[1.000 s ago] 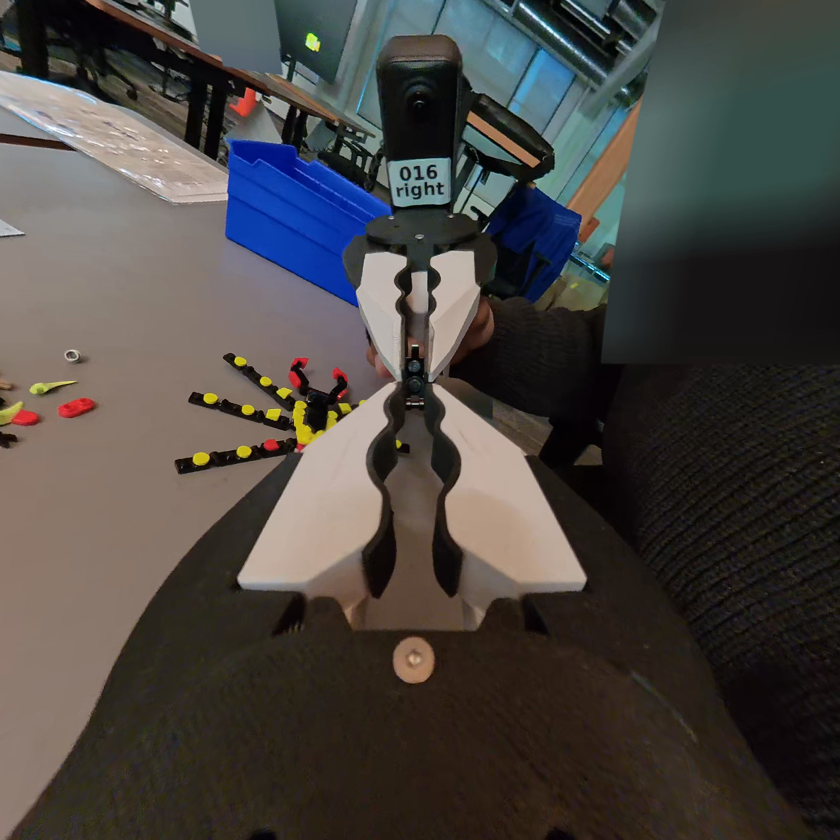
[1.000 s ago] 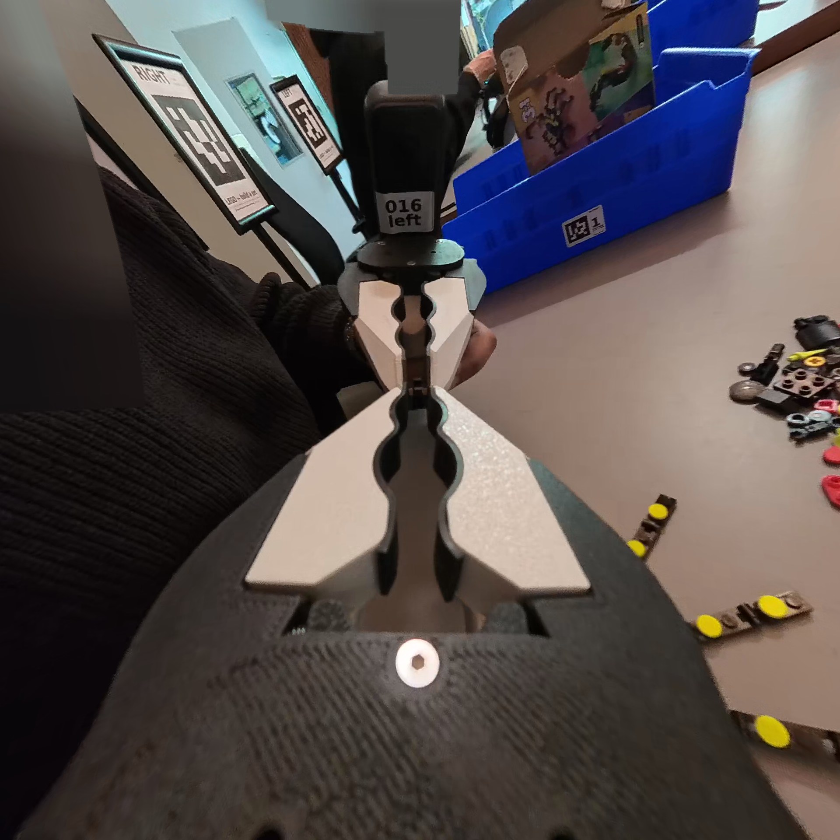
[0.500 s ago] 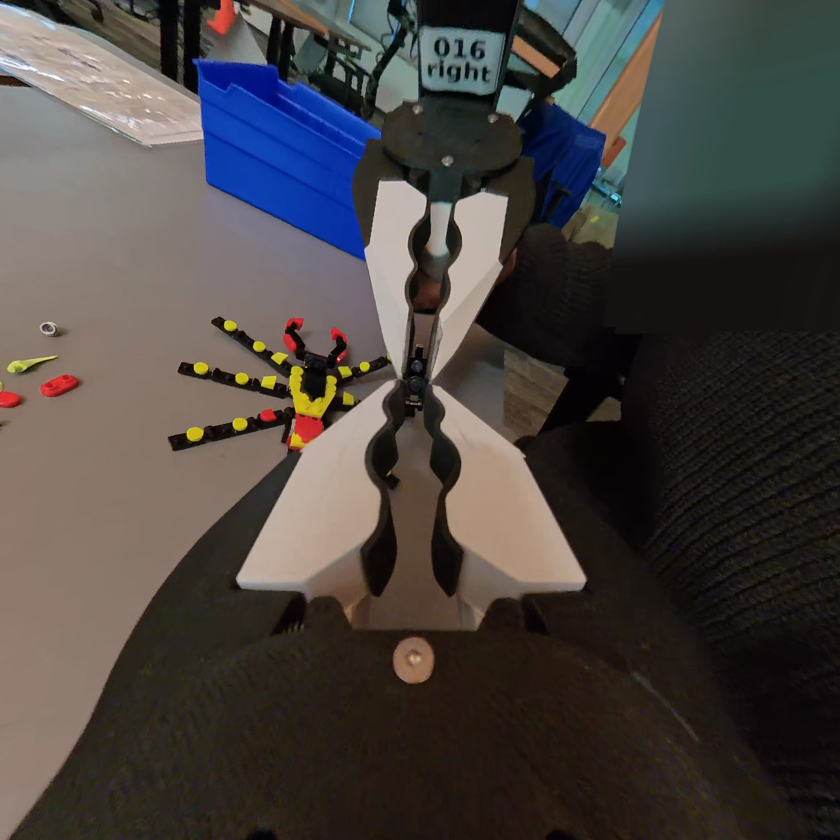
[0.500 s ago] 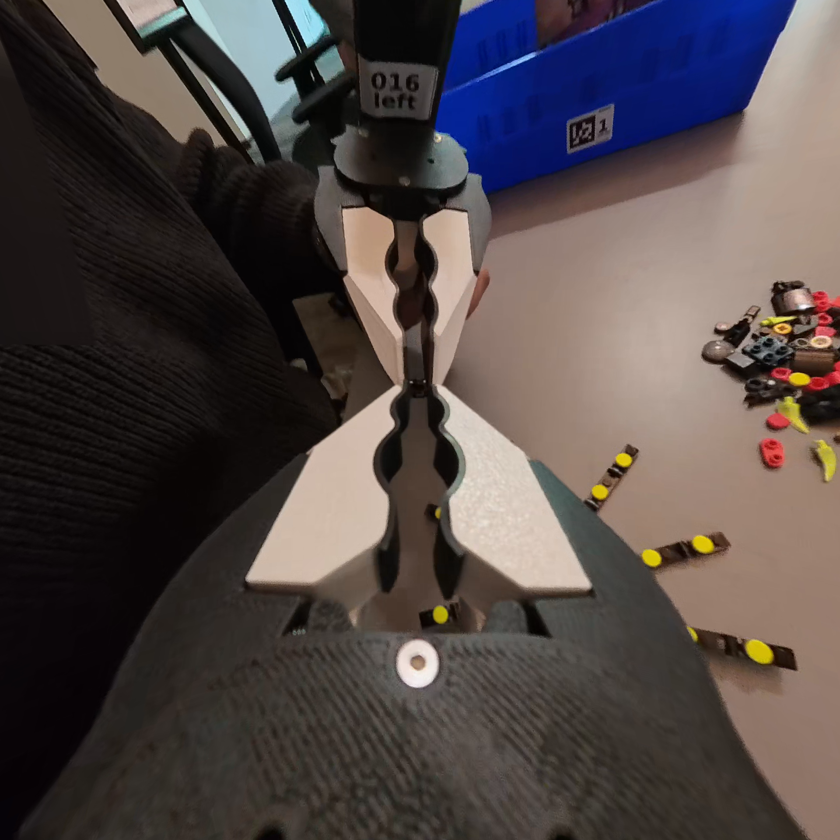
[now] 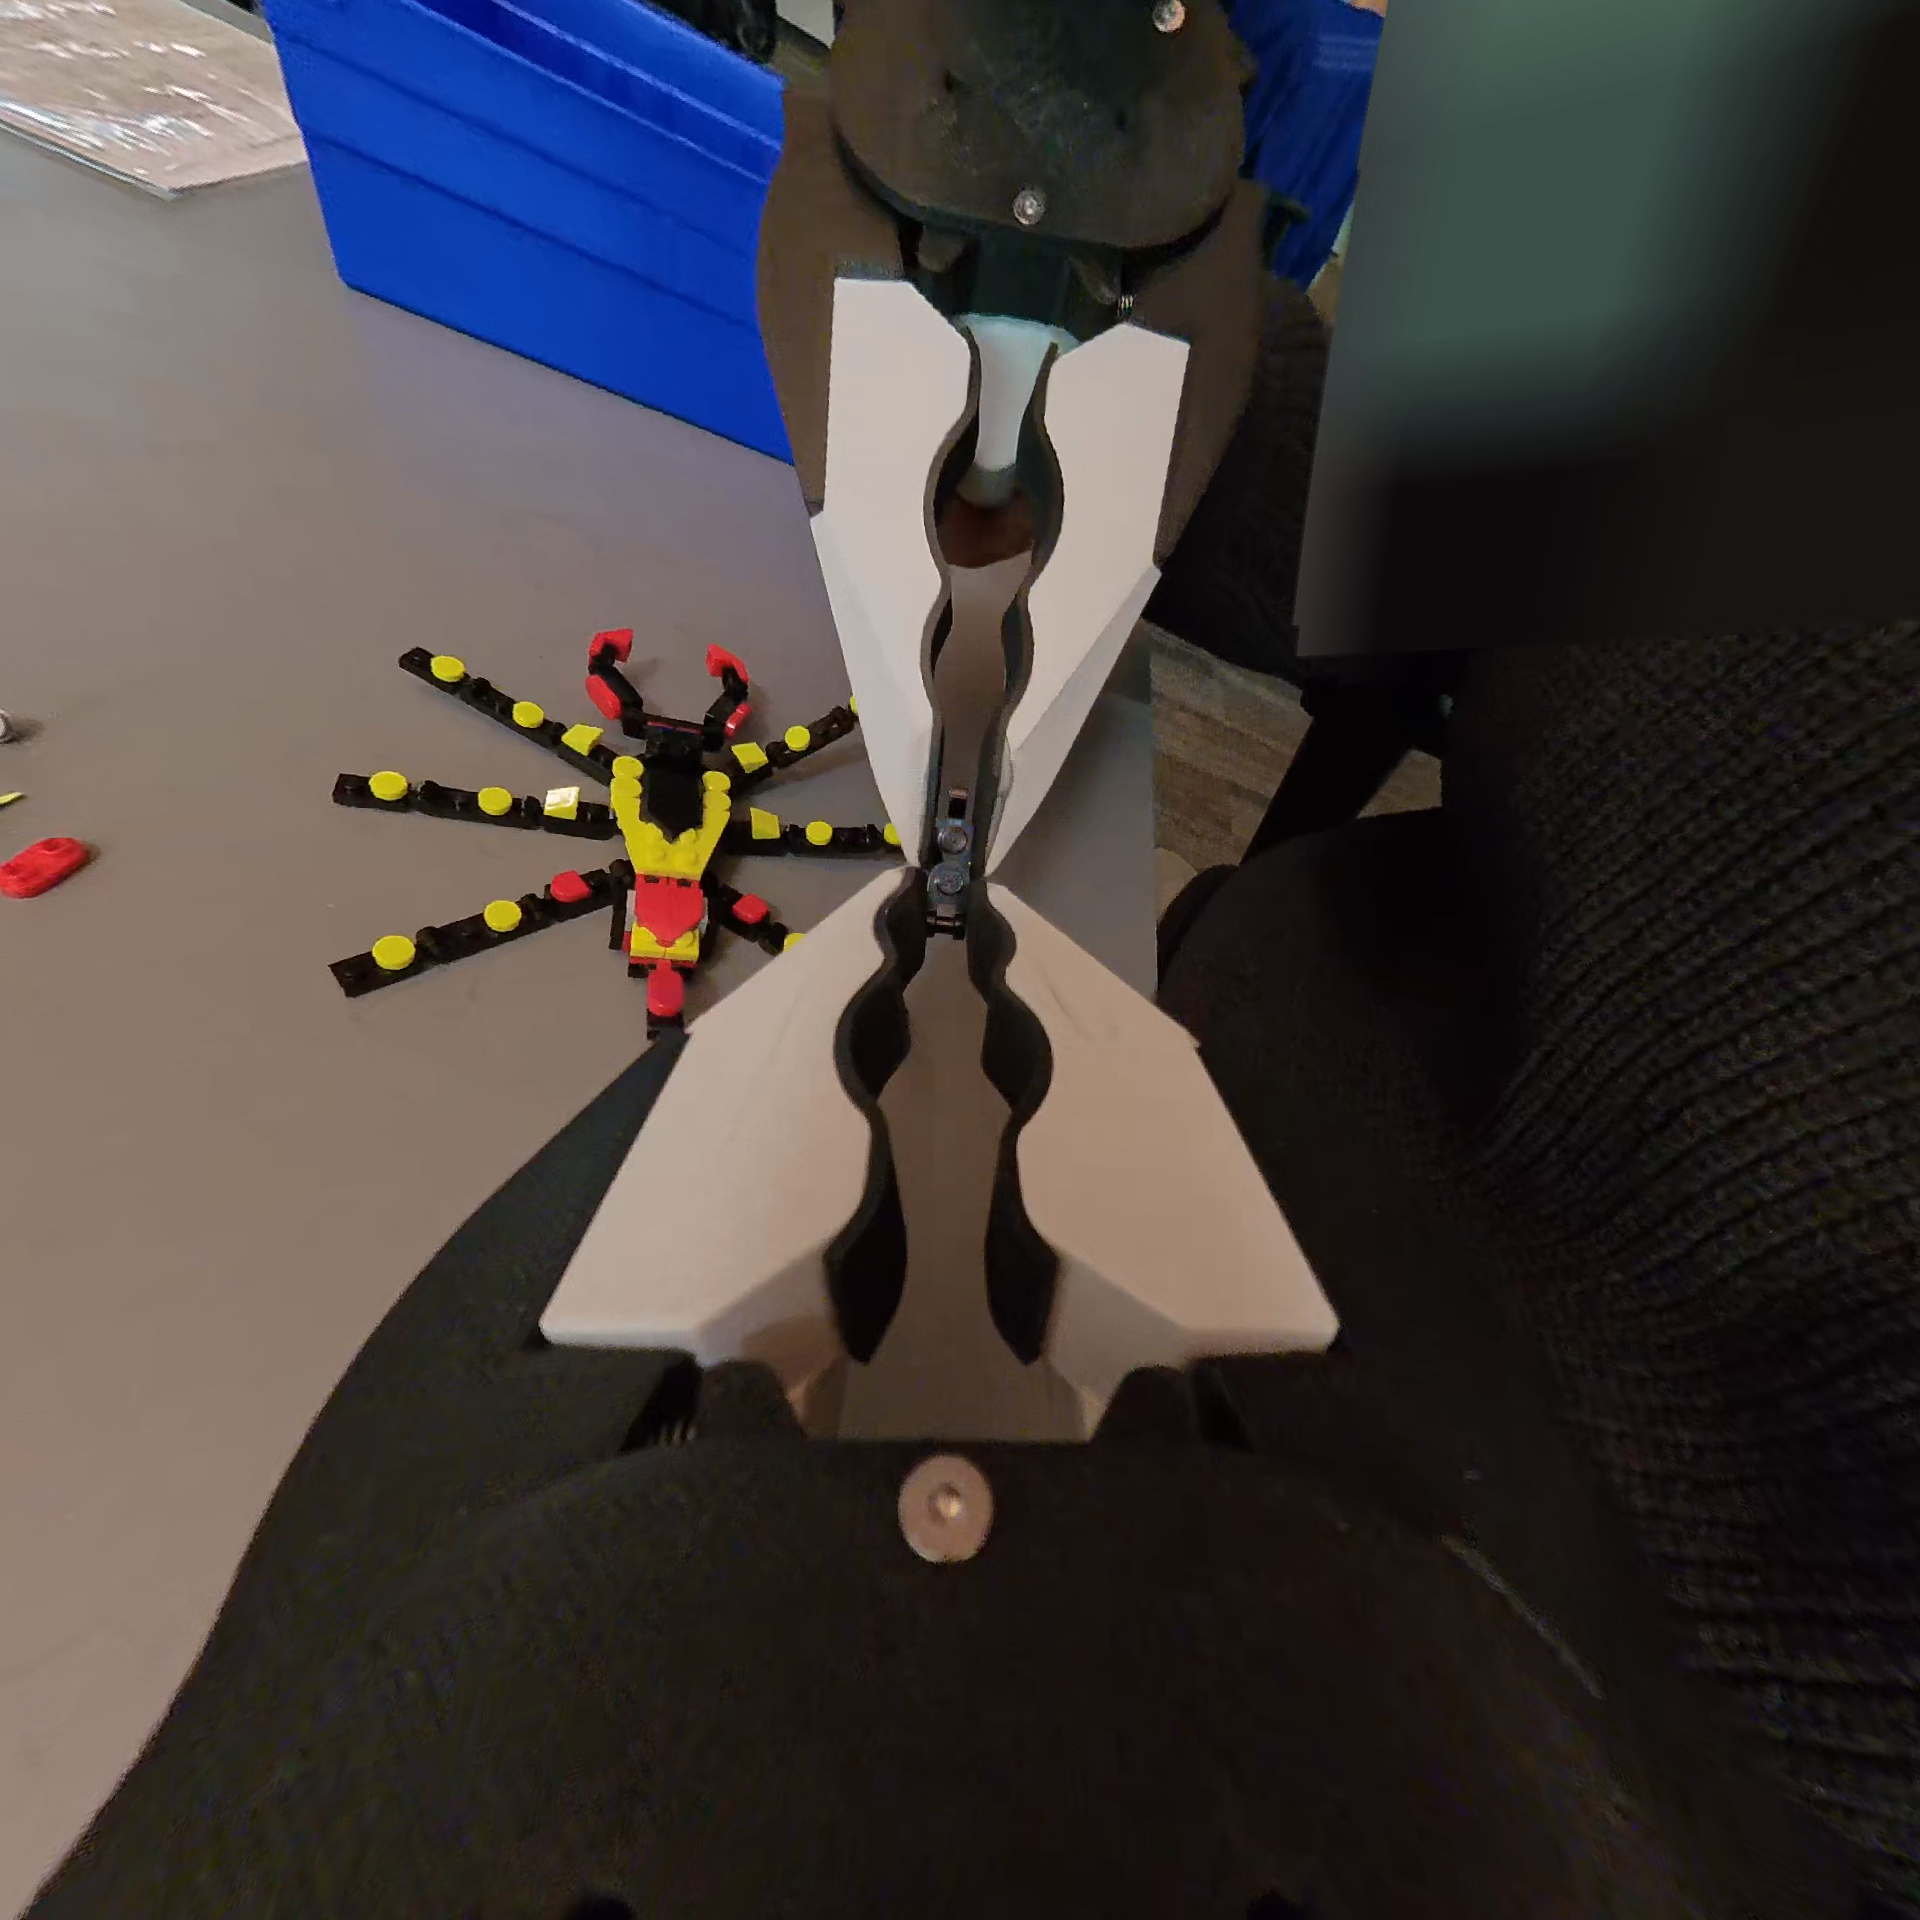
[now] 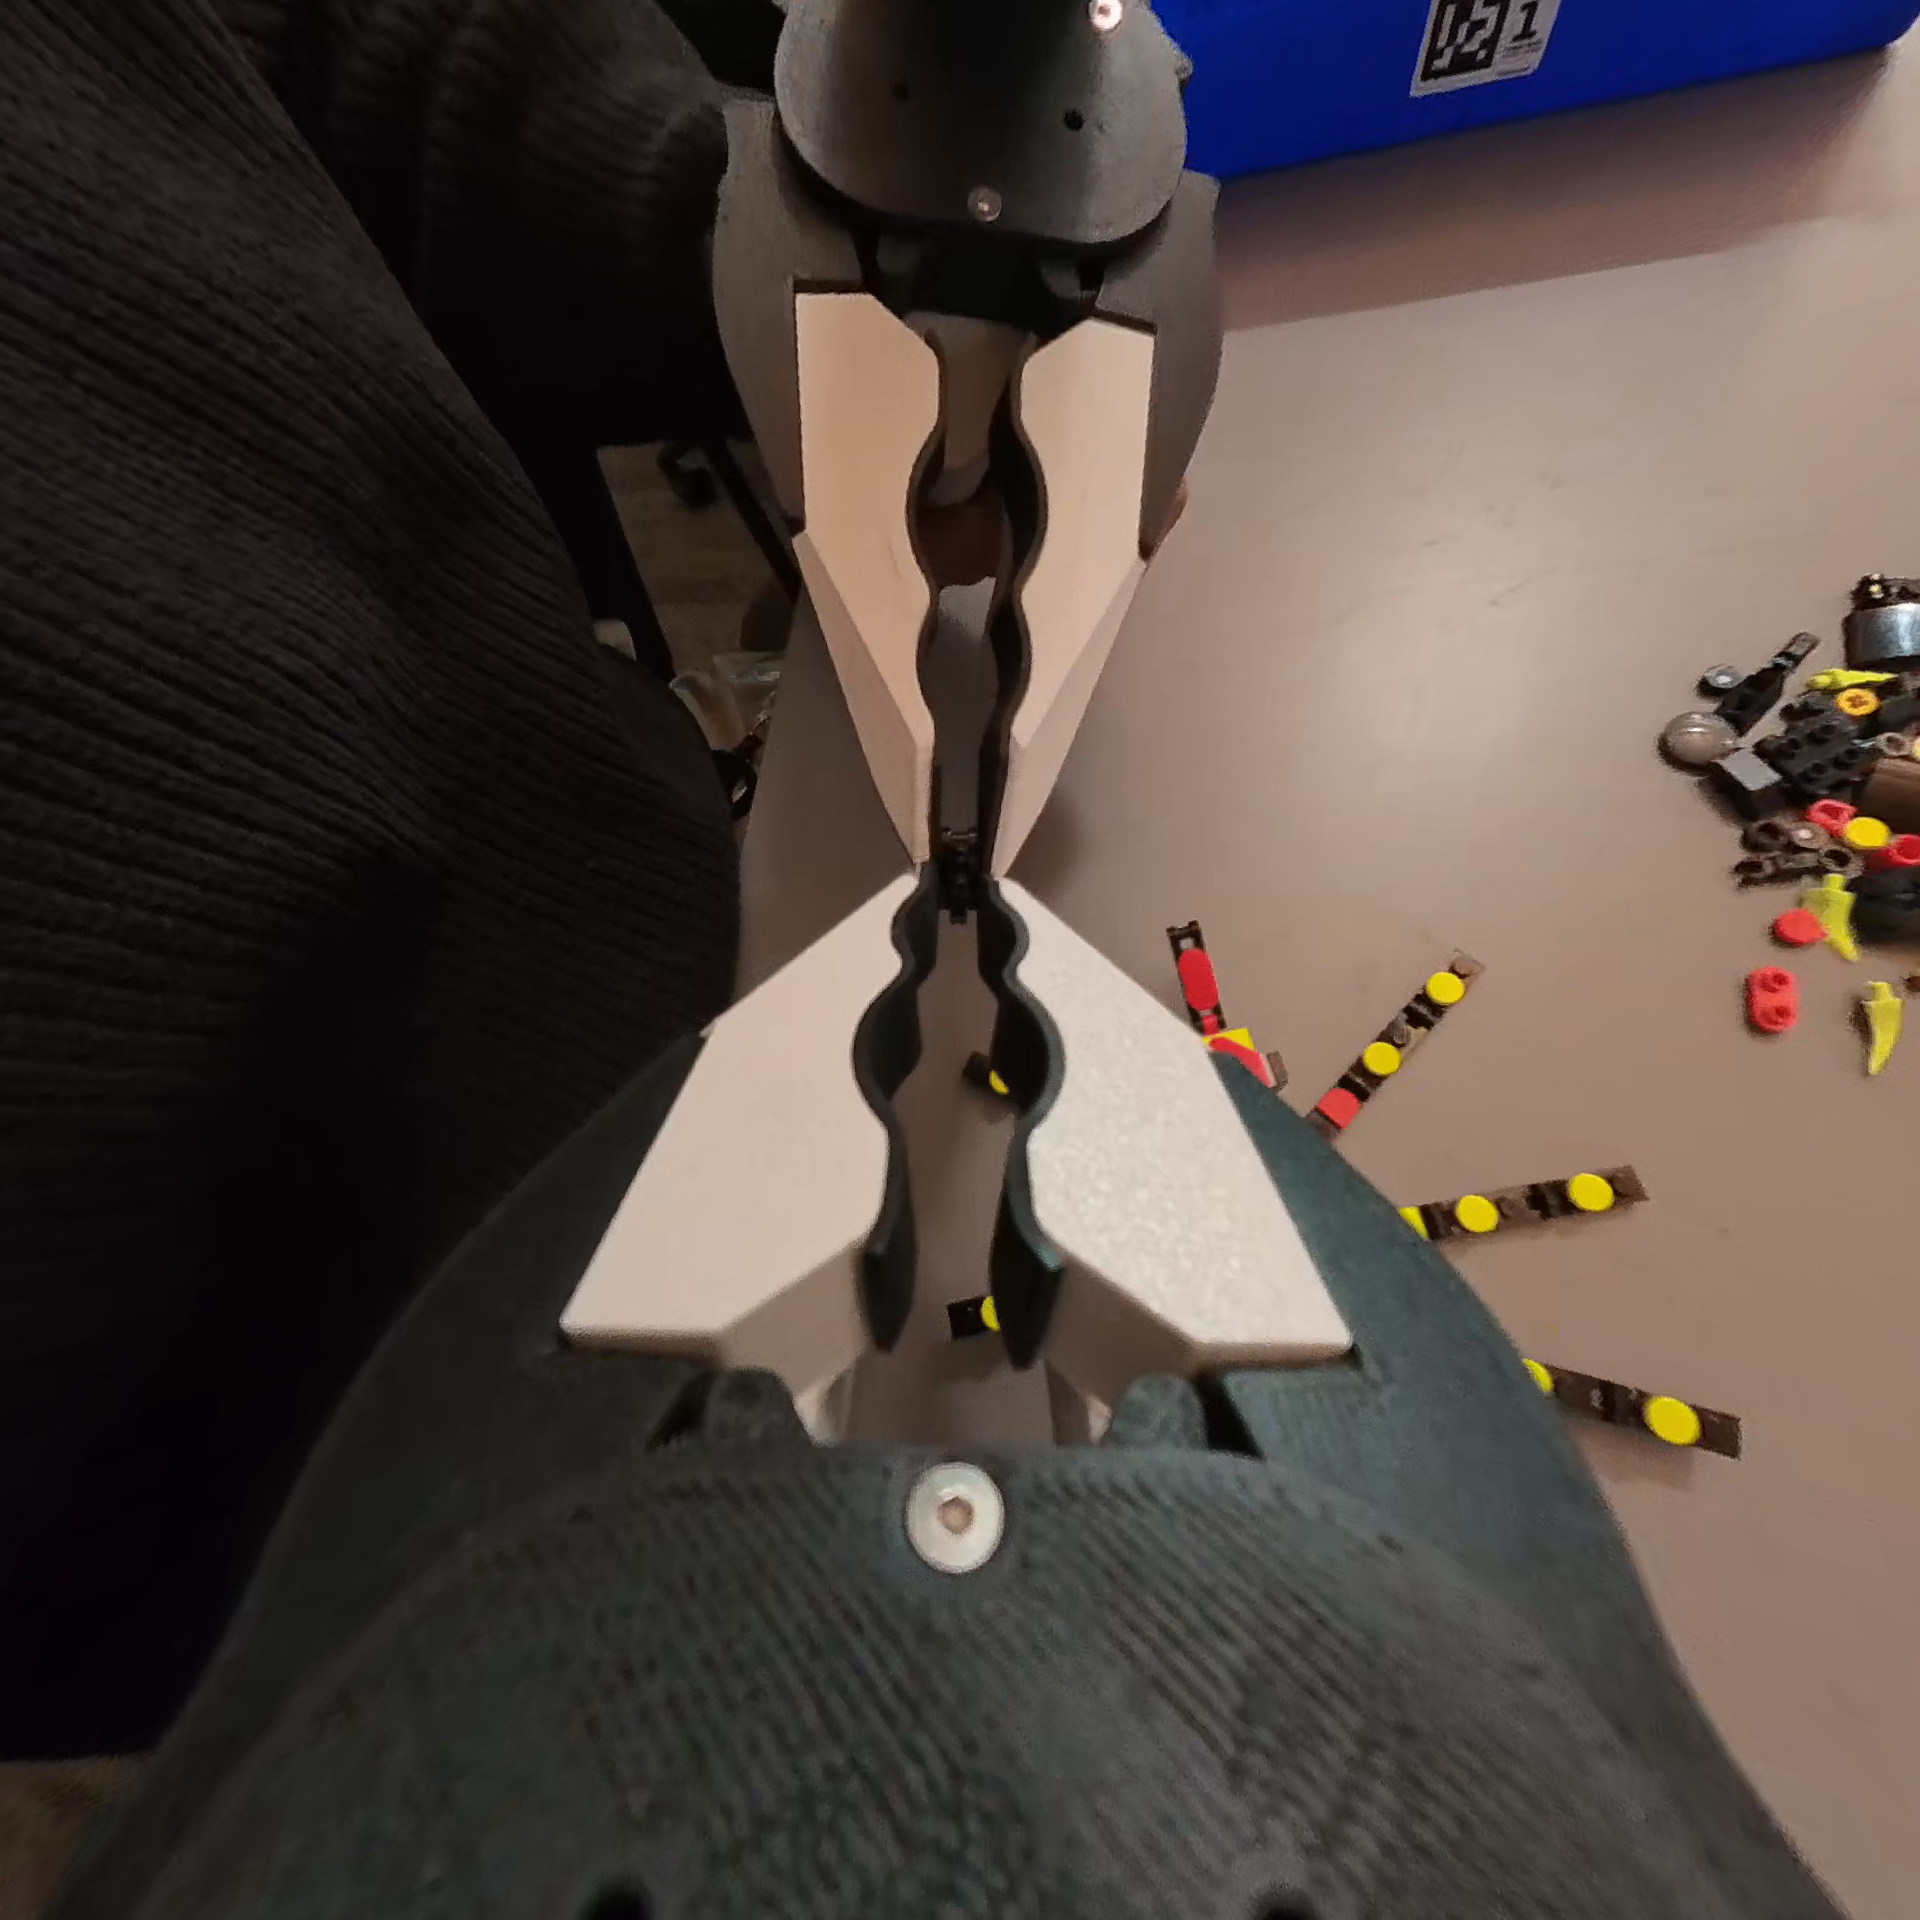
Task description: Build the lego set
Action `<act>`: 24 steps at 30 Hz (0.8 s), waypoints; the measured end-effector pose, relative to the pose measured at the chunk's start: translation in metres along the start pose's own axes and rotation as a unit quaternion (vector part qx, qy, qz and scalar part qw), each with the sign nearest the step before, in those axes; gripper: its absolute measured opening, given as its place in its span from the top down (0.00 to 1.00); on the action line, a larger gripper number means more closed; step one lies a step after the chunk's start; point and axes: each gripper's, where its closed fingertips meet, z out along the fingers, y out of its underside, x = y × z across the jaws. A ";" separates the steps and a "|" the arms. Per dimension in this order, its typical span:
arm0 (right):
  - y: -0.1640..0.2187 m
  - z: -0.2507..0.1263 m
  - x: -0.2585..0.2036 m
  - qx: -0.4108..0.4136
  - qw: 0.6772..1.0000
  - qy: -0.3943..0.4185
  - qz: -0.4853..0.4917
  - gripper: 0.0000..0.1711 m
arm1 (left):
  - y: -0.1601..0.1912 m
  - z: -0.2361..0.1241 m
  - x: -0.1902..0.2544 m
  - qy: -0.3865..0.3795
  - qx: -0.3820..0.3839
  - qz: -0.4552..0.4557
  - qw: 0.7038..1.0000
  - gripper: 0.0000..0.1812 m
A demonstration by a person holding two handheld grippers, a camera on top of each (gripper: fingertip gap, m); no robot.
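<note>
**Small dark brick assembly, held tip to tip**

Left gripper (image 5: pixel 948 902) and right gripper (image 6: pixel 956 896), each clamped on one end of a small dark-grey studded plastic brick piece (image 5: pixel 950 864), above the grey table (image 5: pixel 260 520). Probably light, rigid, snap-apart; grip ends squarely. Black-yellow-red brick spider (image 5: pixel 665 831) alongside.

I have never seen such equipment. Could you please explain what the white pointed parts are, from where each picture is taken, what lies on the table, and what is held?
No robot is here: a person in a dark knitted sleeve holds one hand tool in each hand. Each picture comes from a camera on one tool, looking along its two white fingers. The left tool and the right tool point at each other, tip to tip. Both are shut on a small black brick piece, held above the grey table. On the table lie a black, yellow and red brick spider, a pile of loose bricks and a blue bin.
</note>
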 end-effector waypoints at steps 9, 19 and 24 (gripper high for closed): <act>0.013 -0.001 0.004 -0.029 0.997 0.055 -0.037 0.95 | -0.030 -0.046 -0.020 -0.043 0.091 0.021 0.995 0.97; -0.019 -0.026 0.028 0.130 0.989 0.071 -0.005 0.96 | -0.028 -0.042 -0.041 -0.058 0.105 -0.032 0.992 0.97; -0.014 -0.027 0.073 0.153 0.976 0.151 0.022 0.96 | -0.015 -0.043 -0.079 -0.160 0.072 -0.039 0.984 0.97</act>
